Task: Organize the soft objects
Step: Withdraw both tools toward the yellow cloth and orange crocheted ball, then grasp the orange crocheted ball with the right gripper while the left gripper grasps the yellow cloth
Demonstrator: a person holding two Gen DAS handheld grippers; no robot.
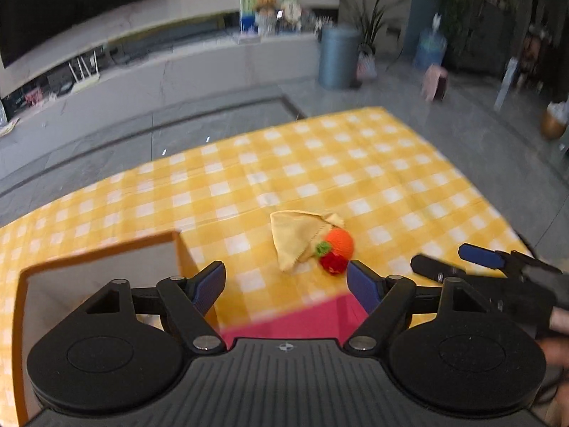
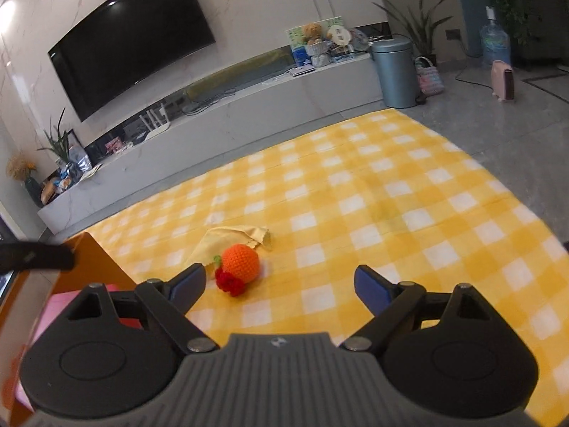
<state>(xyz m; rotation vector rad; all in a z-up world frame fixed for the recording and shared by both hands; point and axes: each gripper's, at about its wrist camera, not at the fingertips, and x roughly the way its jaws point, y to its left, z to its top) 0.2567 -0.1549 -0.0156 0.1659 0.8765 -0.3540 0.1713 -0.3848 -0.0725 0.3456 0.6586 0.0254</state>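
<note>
Yellow-checked tablecloth [image 2: 355, 195] with orange box [image 1: 106, 249] holding pink cloth [image 1: 302, 320]; left gripper [image 1: 286, 284] and right gripper [image 2: 281, 284] both agape, empty.

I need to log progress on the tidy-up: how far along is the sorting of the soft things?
Done: something pink already lies in the orange box. In hand: nothing; left gripper and right gripper are both open and empty. Left: the yellow cloth, crocheted orange and red crocheted piece sit on the checked tablecloth.
</note>
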